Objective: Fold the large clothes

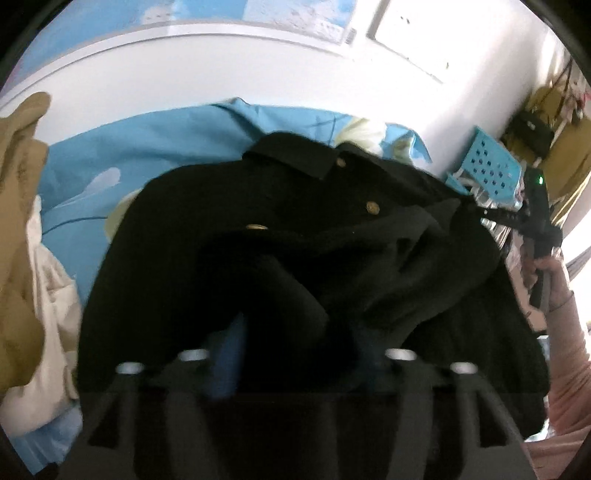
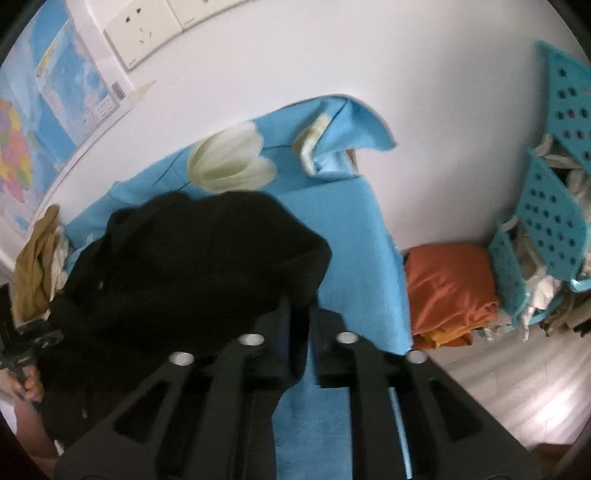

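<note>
Blue flowered sheet (image 2: 343, 229) spread under everything, one corner folded up against the white wall (image 2: 424, 92). Map poster (image 2: 33, 122) and socket plate (image 2: 138, 31) on that wall. Folded orange cloth (image 2: 448, 284) on the floor just beside the teal perforated basket (image 2: 546, 218). Tan garment (image 1: 18, 236) and white cloth (image 1: 51, 295) heaped at the sheet's edge.

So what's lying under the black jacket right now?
The black jacket lies on a blue flowered sheet, which shows around its edges. Whatever is directly beneath the jacket's middle is covered and cannot be seen.
</note>
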Demonstrator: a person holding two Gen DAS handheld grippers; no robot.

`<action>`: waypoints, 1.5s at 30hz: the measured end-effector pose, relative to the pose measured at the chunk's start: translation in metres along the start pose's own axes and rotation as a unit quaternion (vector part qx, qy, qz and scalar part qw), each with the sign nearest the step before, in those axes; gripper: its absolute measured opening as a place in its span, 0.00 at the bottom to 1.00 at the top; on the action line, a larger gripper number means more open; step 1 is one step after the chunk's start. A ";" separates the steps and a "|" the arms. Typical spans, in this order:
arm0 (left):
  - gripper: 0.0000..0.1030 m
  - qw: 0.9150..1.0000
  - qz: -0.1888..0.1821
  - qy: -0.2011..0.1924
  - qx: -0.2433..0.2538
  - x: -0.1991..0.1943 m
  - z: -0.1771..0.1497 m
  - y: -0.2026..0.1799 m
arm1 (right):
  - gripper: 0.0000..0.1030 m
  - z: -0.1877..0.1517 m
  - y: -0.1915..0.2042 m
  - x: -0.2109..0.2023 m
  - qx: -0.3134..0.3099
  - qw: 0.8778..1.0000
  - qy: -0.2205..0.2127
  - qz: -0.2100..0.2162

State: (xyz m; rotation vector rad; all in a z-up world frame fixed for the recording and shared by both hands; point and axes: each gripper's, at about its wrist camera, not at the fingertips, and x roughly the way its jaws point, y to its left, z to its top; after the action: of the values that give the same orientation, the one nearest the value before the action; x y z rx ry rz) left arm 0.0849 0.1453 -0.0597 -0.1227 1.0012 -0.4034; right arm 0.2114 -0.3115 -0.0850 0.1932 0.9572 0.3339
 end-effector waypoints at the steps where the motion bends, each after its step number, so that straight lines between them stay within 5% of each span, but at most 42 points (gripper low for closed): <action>1: 0.72 1.000 -0.010 -0.006 -0.006 -0.006 0.002 0.003 | 0.54 0.001 0.004 -0.011 -0.003 1.000 -0.021 -0.003; 5: 0.71 1.000 -0.004 -0.001 -0.008 -0.003 0.009 0.004 | 0.53 0.003 0.045 -0.045 -0.078 0.994 -0.066 0.033; 11: 0.37 1.000 0.003 0.021 -0.021 0.020 0.015 0.003 | 0.56 -0.019 0.150 -0.013 -0.239 0.964 -0.004 0.113; 13: 0.29 1.000 0.003 0.017 -0.020 0.019 0.016 0.001 | 0.56 -0.027 0.173 0.016 -0.271 0.957 0.022 0.099; 14: 0.27 1.000 0.001 0.014 -0.018 0.018 0.016 0.000 | 0.52 -0.029 0.180 0.028 -0.281 0.955 0.036 0.094; 16: 0.24 1.000 0.001 0.008 -0.017 0.013 0.016 -0.001 | 0.12 -0.028 0.186 0.048 -0.288 0.952 0.055 0.092; 18: 0.23 1.000 -0.001 0.003 -0.016 0.008 0.015 -0.002 | 0.06 -0.019 0.190 0.058 -0.275 0.956 0.055 0.091; 20: 0.28 1.000 0.005 -0.004 -0.018 0.003 0.014 -0.002 | 0.04 -0.007 0.191 0.053 -0.255 0.962 0.026 0.092; 22: 0.52 0.999 0.034 -0.009 -0.023 -0.002 0.012 -0.002 | 0.05 -0.001 0.196 0.052 -0.260 0.963 0.004 0.069; 24: 0.61 0.999 0.039 -0.020 -0.023 -0.013 0.007 -0.002 | 0.08 0.001 0.197 0.068 -0.252 0.965 0.034 0.070; 26: 0.63 0.999 0.031 -0.040 -0.020 -0.034 -0.001 0.000 | 0.16 -0.004 0.199 0.080 -0.254 0.964 0.059 0.050; 31: 0.70 0.992 0.076 -0.099 -0.024 -0.101 -0.037 0.014 | 0.41 -0.002 0.195 0.049 -0.231 0.970 0.017 0.074; 33: 0.72 0.988 0.100 -0.116 -0.038 -0.122 -0.049 0.024 | 0.51 -0.003 0.205 0.031 -0.240 0.965 0.004 0.105; 40: 0.87 0.966 0.190 -0.143 -0.097 -0.180 -0.101 0.068 | 0.60 -0.040 0.275 0.022 -0.320 0.930 0.040 0.175; 45: 0.88 0.970 0.168 -0.094 -0.151 -0.170 -0.139 0.101 | 0.62 -0.071 0.315 0.030 -0.353 0.909 0.075 0.207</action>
State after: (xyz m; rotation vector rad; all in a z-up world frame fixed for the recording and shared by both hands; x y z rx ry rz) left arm -0.0840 0.3152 -0.0284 -0.2568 0.8708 0.0726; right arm 0.1080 -0.0061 -0.0509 -0.3062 0.8855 1.0768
